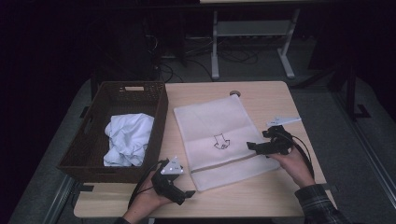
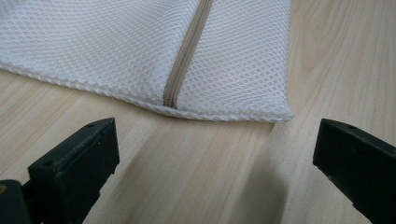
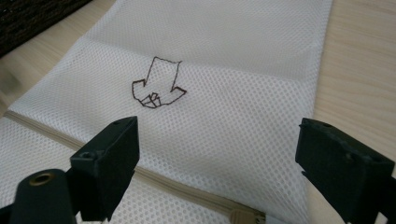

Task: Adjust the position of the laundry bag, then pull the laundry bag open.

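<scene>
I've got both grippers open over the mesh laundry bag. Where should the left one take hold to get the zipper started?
Probably grip the mesh laundry bag at its near-left corner, beside the closed zipper. It lies flat, so bring the left gripper in low along the table, one jaw sliding under the edge. The right gripper is nearer the zipper's other end.

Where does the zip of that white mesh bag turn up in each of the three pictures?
High view: the zip crosses the bag near its front edge, between the two claws.
Left gripper view: it runs from top centre down to the bag's near edge.
Right gripper view: it slants along the bottom.
Shared landmark: the zip itself; the arrow drawing shows in the high and right views.
</scene>
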The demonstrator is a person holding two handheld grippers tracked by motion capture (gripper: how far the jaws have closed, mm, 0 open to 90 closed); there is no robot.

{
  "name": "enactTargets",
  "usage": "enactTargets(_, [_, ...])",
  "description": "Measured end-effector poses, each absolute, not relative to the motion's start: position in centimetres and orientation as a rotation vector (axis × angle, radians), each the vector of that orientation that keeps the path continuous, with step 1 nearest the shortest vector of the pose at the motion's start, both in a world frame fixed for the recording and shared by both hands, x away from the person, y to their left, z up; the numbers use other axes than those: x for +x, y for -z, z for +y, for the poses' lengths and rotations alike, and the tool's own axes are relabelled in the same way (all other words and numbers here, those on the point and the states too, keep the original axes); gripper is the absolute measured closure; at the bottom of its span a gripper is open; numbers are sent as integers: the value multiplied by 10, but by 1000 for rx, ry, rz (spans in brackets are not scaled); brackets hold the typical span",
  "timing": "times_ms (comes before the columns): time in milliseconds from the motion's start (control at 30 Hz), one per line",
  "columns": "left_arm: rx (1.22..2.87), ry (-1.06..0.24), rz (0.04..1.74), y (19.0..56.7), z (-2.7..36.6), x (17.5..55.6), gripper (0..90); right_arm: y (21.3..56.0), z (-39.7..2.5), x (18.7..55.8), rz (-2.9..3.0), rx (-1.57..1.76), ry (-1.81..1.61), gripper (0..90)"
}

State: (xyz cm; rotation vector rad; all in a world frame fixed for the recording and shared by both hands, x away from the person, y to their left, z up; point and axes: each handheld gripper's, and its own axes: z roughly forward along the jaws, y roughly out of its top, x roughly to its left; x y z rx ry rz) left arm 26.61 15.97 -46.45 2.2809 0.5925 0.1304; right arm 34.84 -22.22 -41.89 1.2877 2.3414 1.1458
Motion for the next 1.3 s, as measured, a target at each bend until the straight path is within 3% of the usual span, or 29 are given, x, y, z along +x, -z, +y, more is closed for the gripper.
enactTargets(600, [2295, -153, 589, 464, 159, 263, 0, 430, -266, 327, 2317, 1289, -1104, 84])
enactTargets(867, [2289, -143, 585, 464, 160, 264, 0, 433, -288, 324, 2302, 1292, -1132, 132])
enactTargets(1300, [2292, -144, 586, 464, 159, 264, 0, 453, -296, 338, 2470, 1148, -1120, 298])
